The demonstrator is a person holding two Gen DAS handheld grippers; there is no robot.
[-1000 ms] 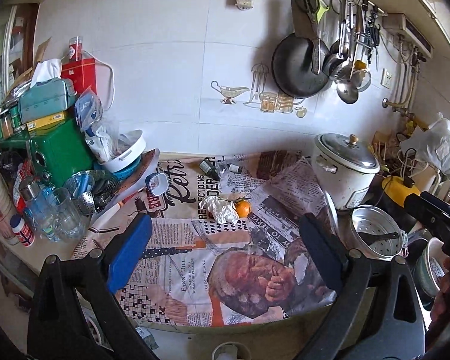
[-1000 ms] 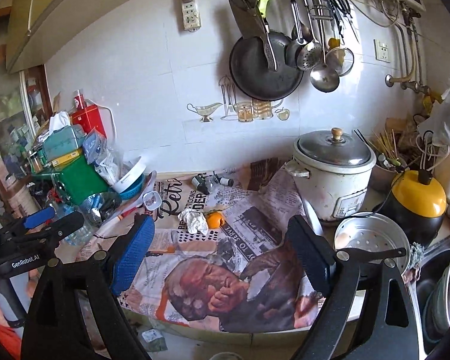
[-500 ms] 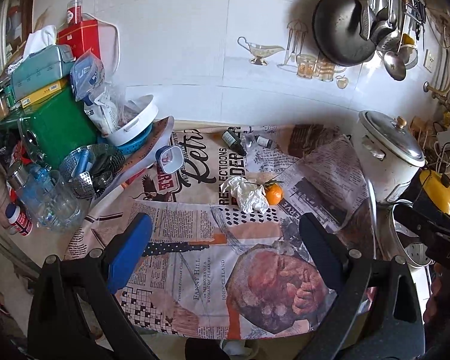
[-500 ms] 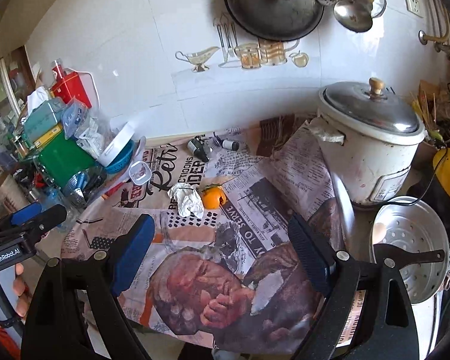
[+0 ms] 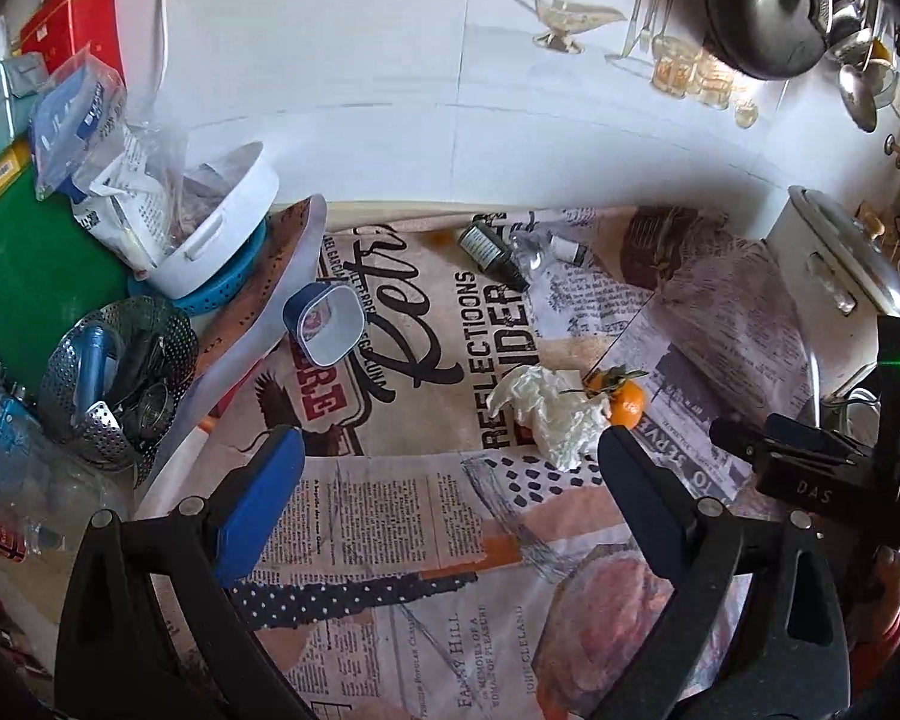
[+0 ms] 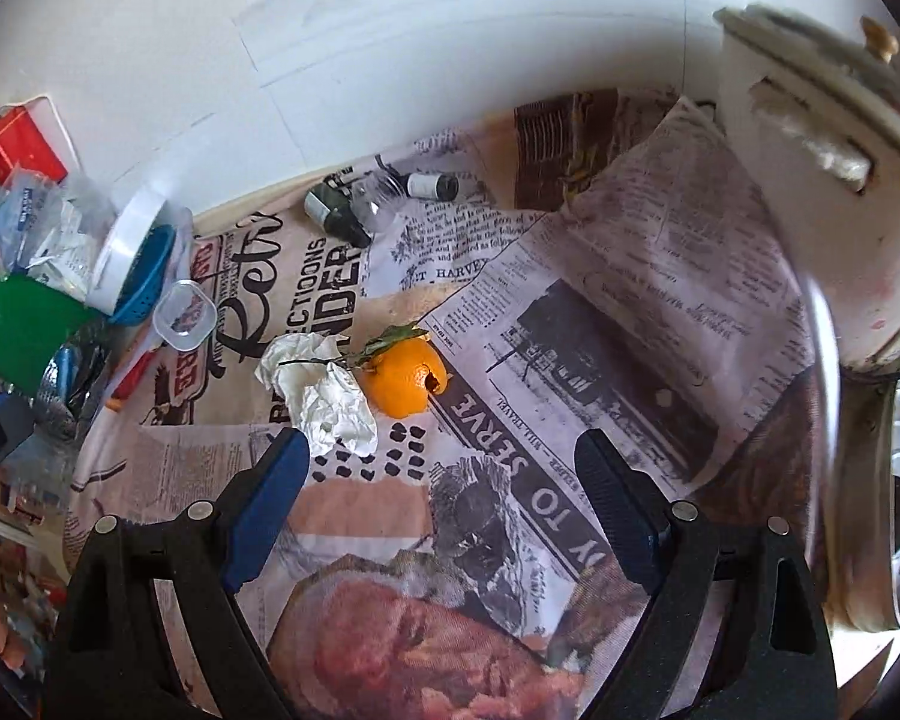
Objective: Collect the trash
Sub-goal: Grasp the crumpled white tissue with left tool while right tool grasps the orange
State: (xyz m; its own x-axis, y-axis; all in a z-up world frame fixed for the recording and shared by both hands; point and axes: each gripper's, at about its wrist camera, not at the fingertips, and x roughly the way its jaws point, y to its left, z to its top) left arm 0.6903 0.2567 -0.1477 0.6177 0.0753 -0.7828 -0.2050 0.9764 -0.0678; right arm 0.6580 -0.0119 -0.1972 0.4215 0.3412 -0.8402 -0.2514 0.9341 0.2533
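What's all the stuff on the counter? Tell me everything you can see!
tissue: 1, white, crumpled, mid-counter, touching the orange
orange: 1, orange with green leaves, right of the tissue
small bottles: about 3, dark or clear, lying near the wall
tub: 1, clear with blue rim, left of the tissue
white basin: 1, tilted on a blue strainer, left
blue strainer: 1, under the basin
metal strainer: 1, silver, left edge, holding utensils
green box: 1, far left
red box: 1, top left
rice cooker: 1, white, right
newspaper: printed sheets, covering the counter
pan: 1, dark, hanging on the wall
left gripper: open, above the newspaper
right gripper: open, near the tissue
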